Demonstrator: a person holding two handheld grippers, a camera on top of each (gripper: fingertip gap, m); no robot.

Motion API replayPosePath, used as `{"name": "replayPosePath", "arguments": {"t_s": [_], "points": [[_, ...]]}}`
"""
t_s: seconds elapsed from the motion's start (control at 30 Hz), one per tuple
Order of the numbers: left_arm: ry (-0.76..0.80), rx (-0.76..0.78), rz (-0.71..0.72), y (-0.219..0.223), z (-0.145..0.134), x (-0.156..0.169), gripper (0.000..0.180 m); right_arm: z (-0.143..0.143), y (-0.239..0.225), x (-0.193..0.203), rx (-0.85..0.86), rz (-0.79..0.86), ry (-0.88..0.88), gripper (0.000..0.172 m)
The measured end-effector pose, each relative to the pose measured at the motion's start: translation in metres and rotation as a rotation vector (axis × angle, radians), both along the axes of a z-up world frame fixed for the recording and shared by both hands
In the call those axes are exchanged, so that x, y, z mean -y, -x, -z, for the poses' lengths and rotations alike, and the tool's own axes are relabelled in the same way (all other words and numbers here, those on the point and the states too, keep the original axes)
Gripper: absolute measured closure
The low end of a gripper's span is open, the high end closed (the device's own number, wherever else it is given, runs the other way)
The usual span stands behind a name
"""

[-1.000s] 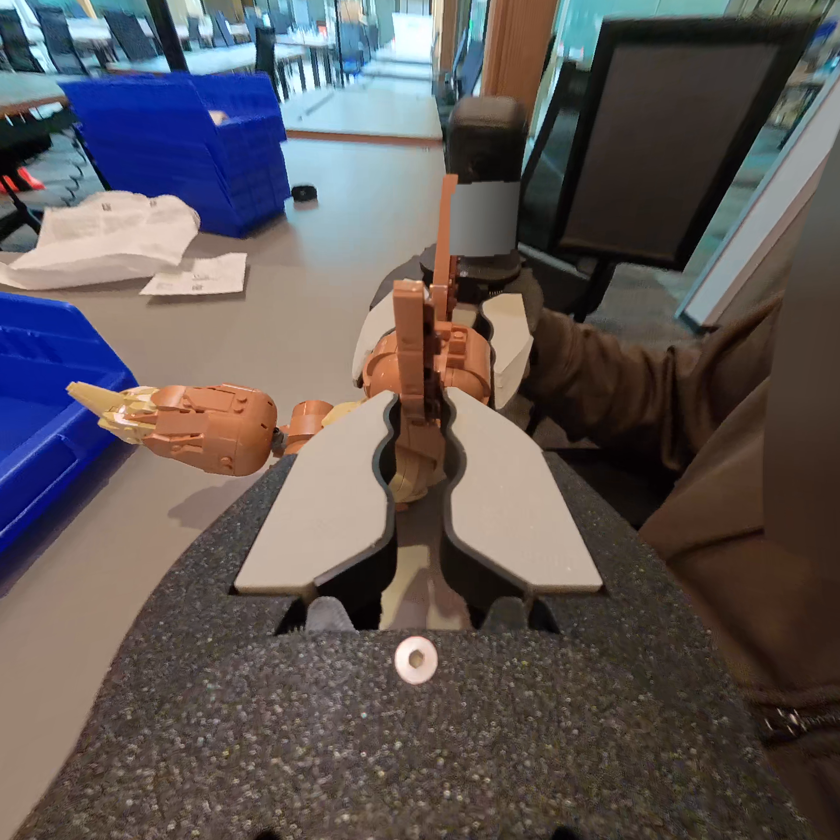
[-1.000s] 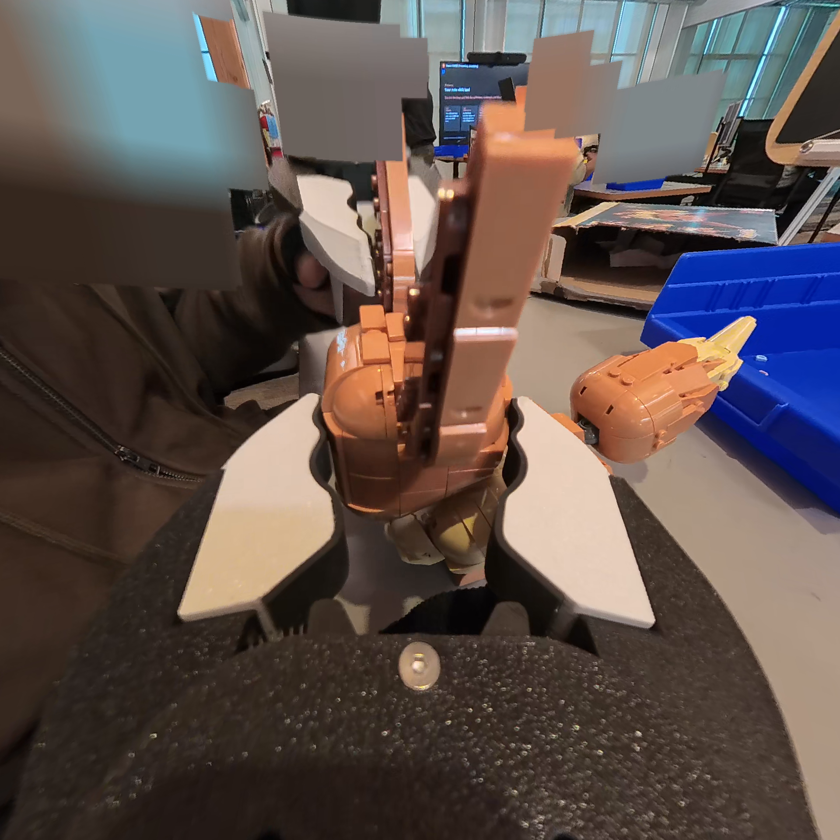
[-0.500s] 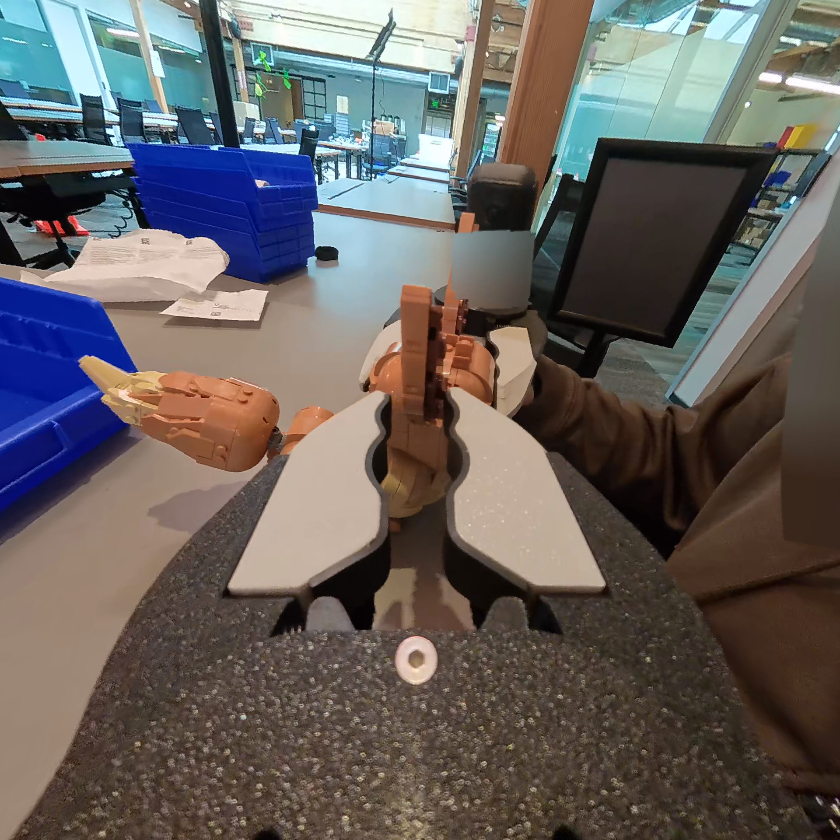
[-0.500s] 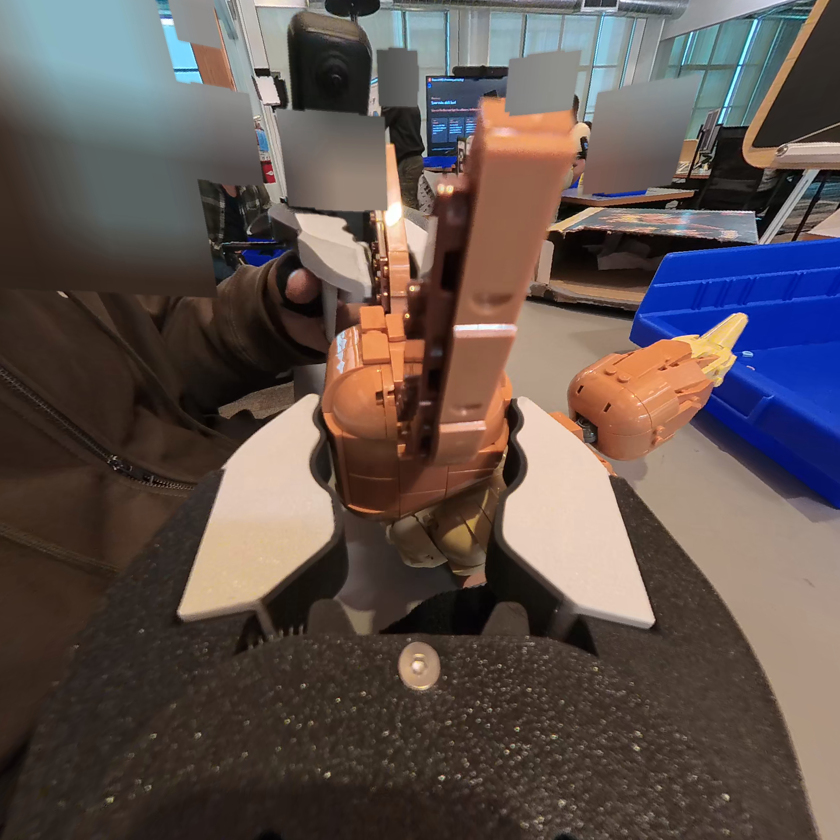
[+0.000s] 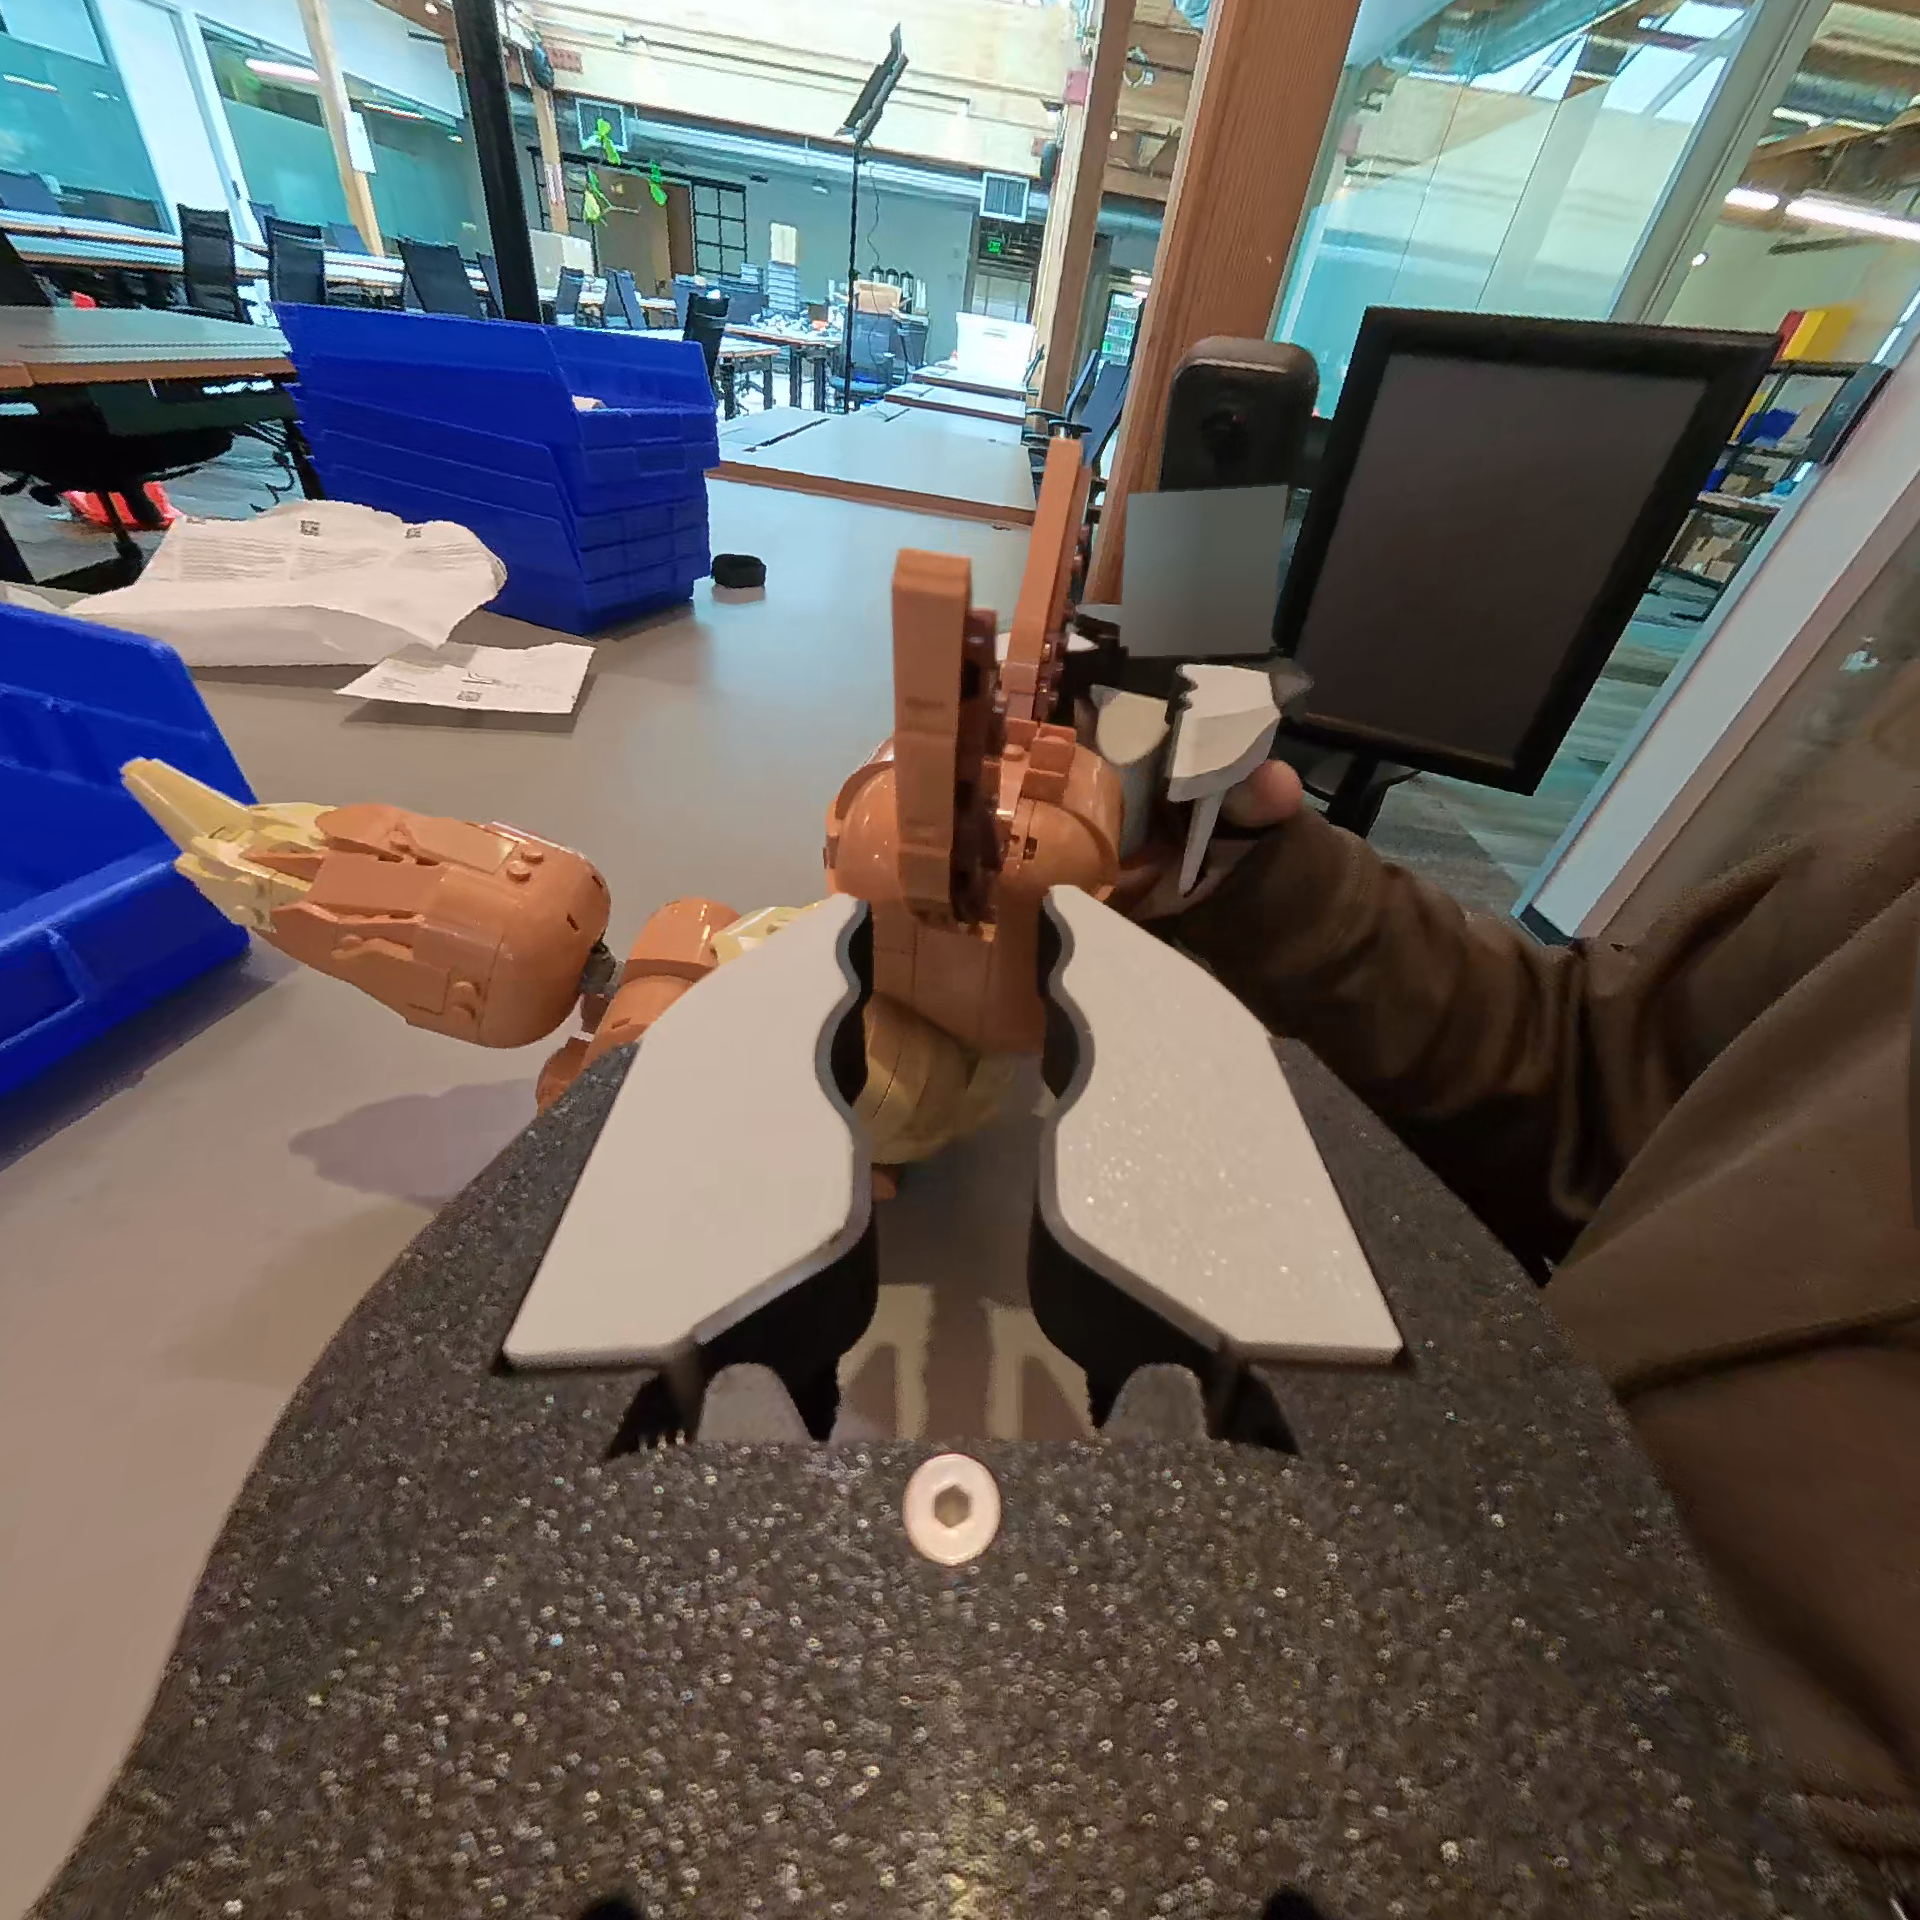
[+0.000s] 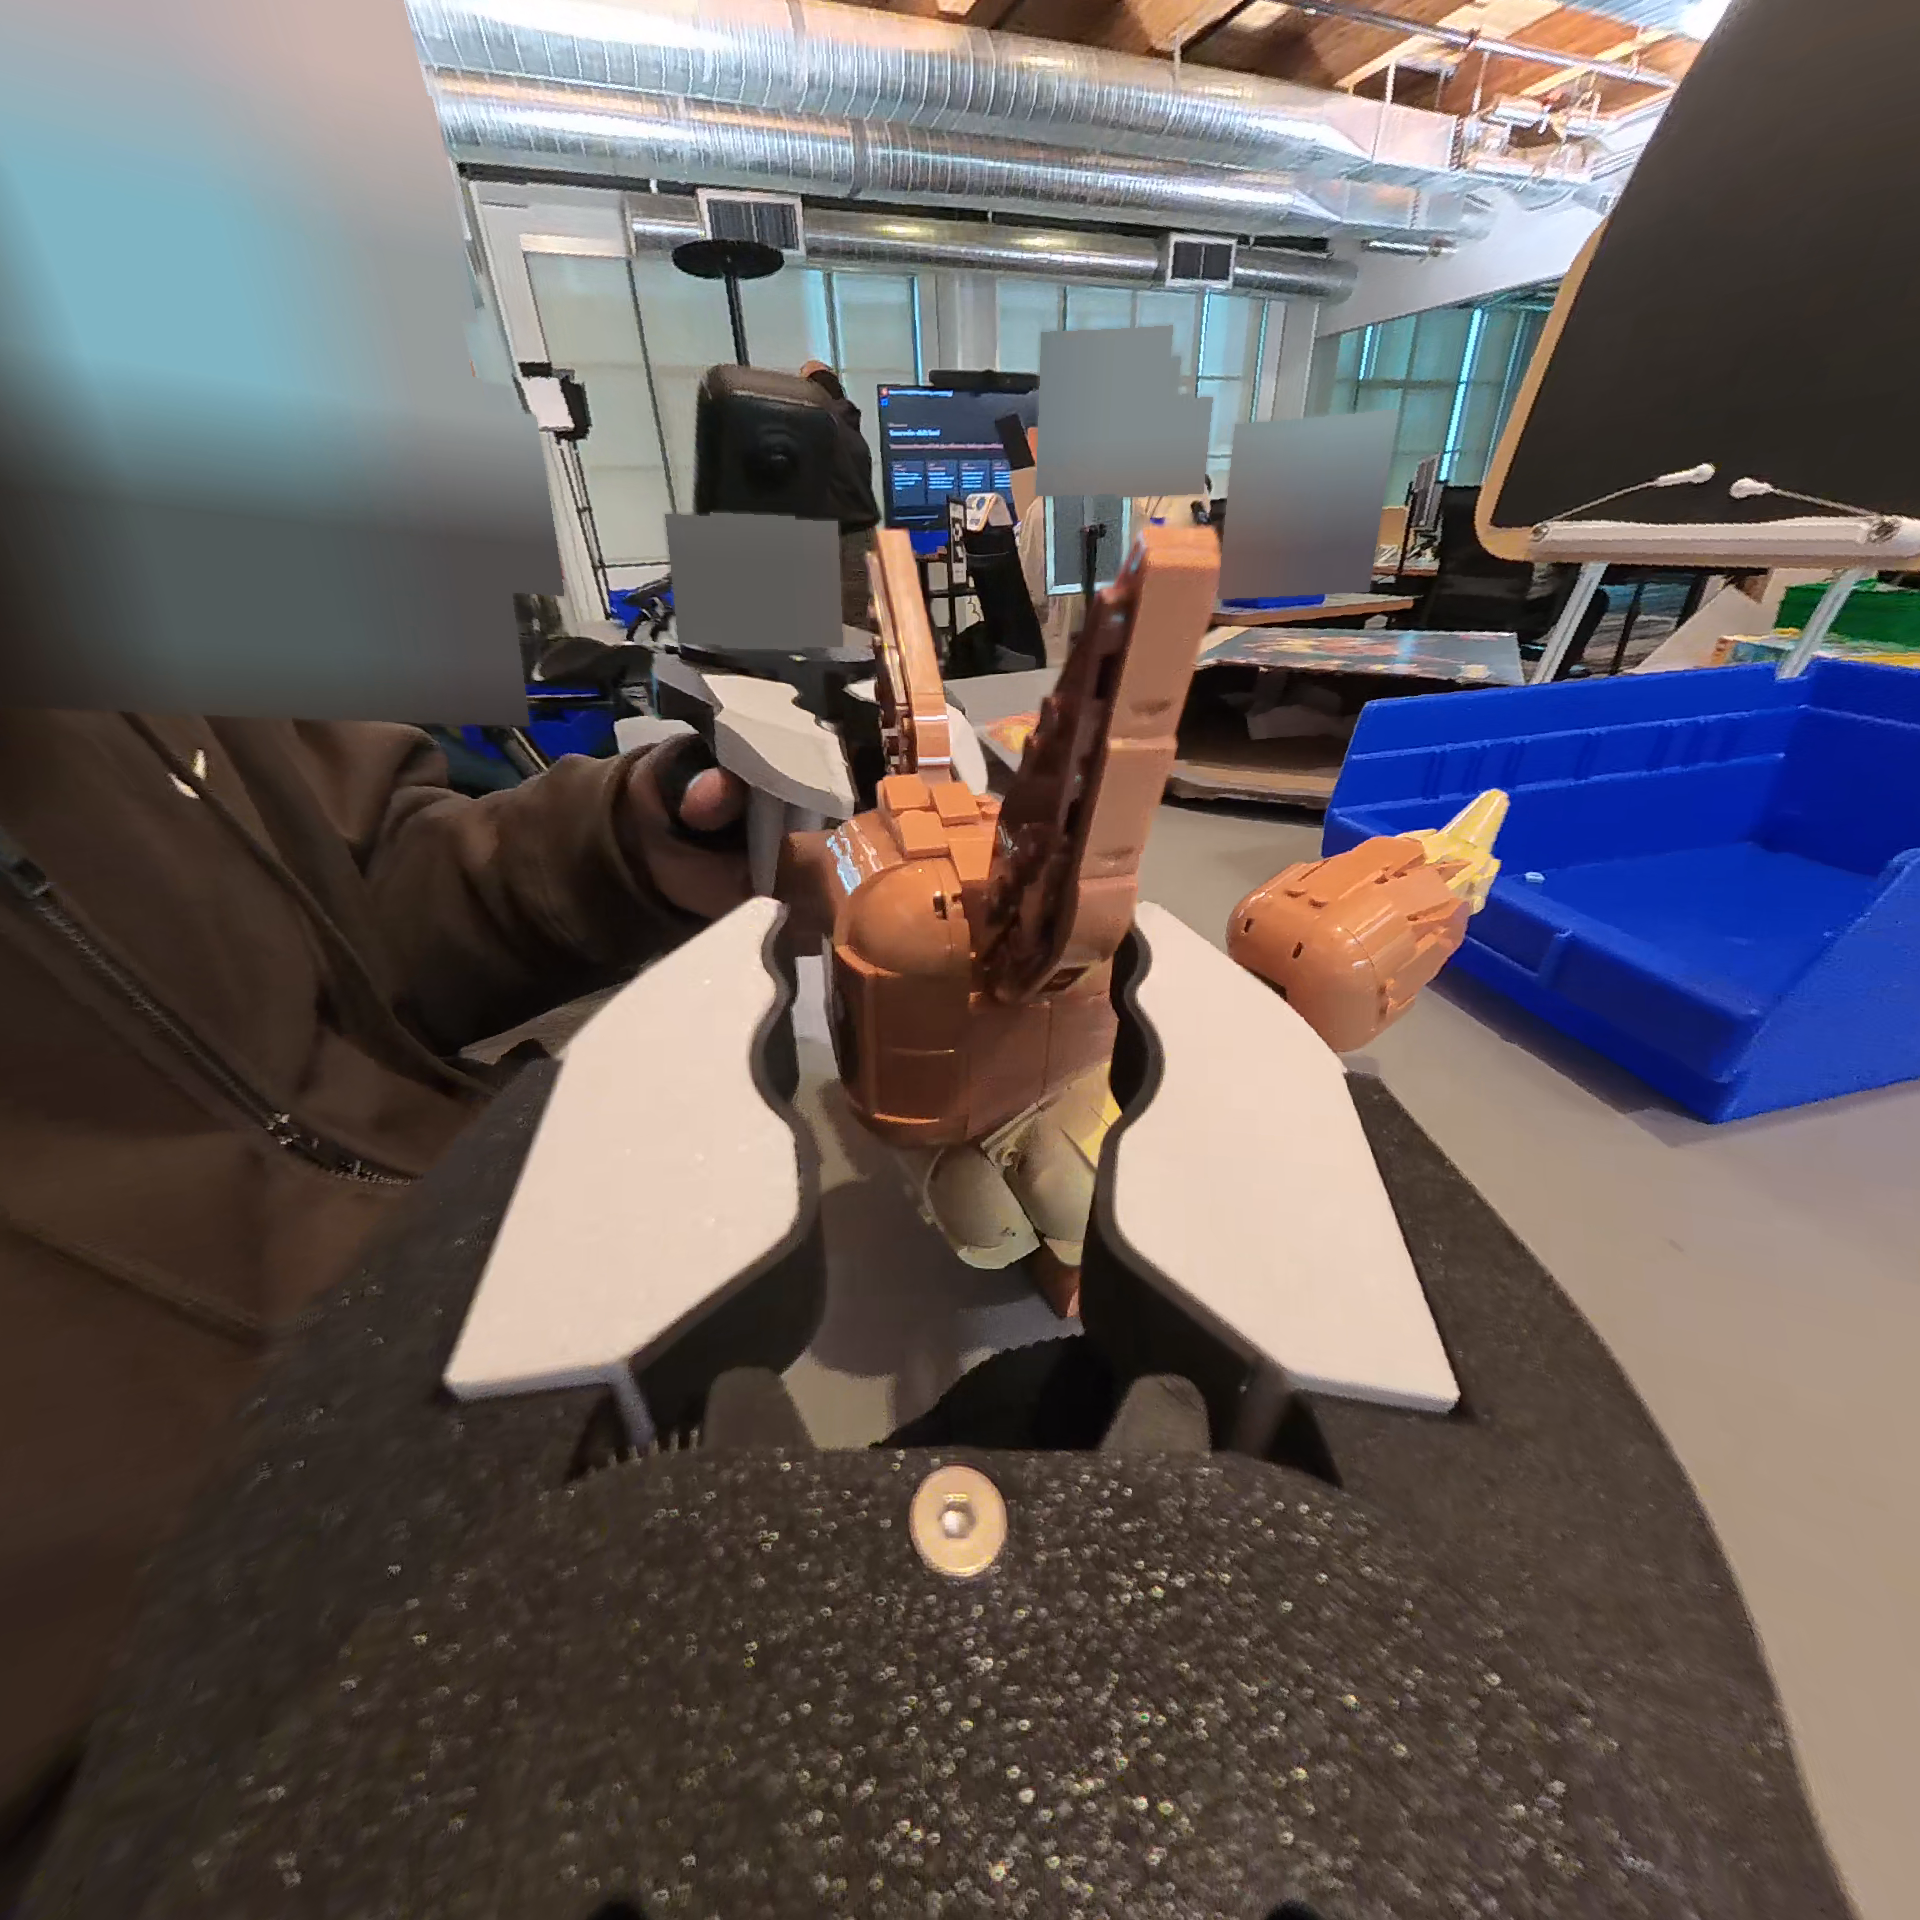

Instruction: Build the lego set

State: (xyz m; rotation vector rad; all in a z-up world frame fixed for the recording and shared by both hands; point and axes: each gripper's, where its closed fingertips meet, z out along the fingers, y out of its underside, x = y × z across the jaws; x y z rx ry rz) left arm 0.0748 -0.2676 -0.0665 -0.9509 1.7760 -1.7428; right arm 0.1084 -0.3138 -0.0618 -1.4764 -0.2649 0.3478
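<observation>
A brown brick-built animal figure (image 5: 966,831) with two tall ears and a tan chest stands on the grey table (image 5: 727,727). Its bushy tail (image 5: 416,935) with a cream tip sticks out sideways. My left gripper (image 5: 956,904) is open around one ear (image 5: 925,707). The right wrist view shows its fingers (image 6: 779,748) astride that ear (image 6: 904,665), with a gap on one side. My right gripper (image 6: 956,914) is open around the head (image 6: 935,987) and the other ear (image 6: 1132,748). Its right pad is close against the head and the left pad stands clear. It also shows in the left wrist view (image 5: 1184,727).
A blue bin (image 5: 83,831) stands beside the tail, also in the right wrist view (image 6: 1662,935). A stack of blue bins (image 5: 499,468) and loose papers (image 5: 301,582) lie farther back. A dark monitor (image 5: 1507,561) stands at the right. A person's brown sleeve (image 5: 1455,987) is close by. The left gripper's tips are roughly 7 cm from the right gripper's.
My left gripper was shut on the ear and has opened around it. My right gripper's fingers have drawn closer together. The head has turned a little, and both views have tilted upward.
</observation>
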Motion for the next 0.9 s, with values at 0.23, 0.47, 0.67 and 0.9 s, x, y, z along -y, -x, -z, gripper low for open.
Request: {"name": "replayPosePath", "arguments": {"t_s": [0.23, 0.47, 0.67, 0.9], "points": [[-0.044, -0.030, 0.007, -0.003, 0.006, 0.005, 0.146, 0.020, 0.001, 0.000, 0.061, 0.067, 0.079, 0.114], [-0.142, -0.180, 0.007, -0.010, 0.050, -0.002, 0.110, 0.043, 0.000, 0.000, 0.177, 0.138, 0.189, 0.111], [-0.325, -0.305, -0.046, -0.022, 0.085, -0.024, 0.110, 0.053, 0.001, 0.008, 0.238, 0.144, 0.245, 0.111], [-0.368, -0.372, 0.022, -0.040, 0.098, -0.017, 0.102, 0.055, 0.006, 0.016, 0.257, 0.138, 0.238, 0.112]]}}
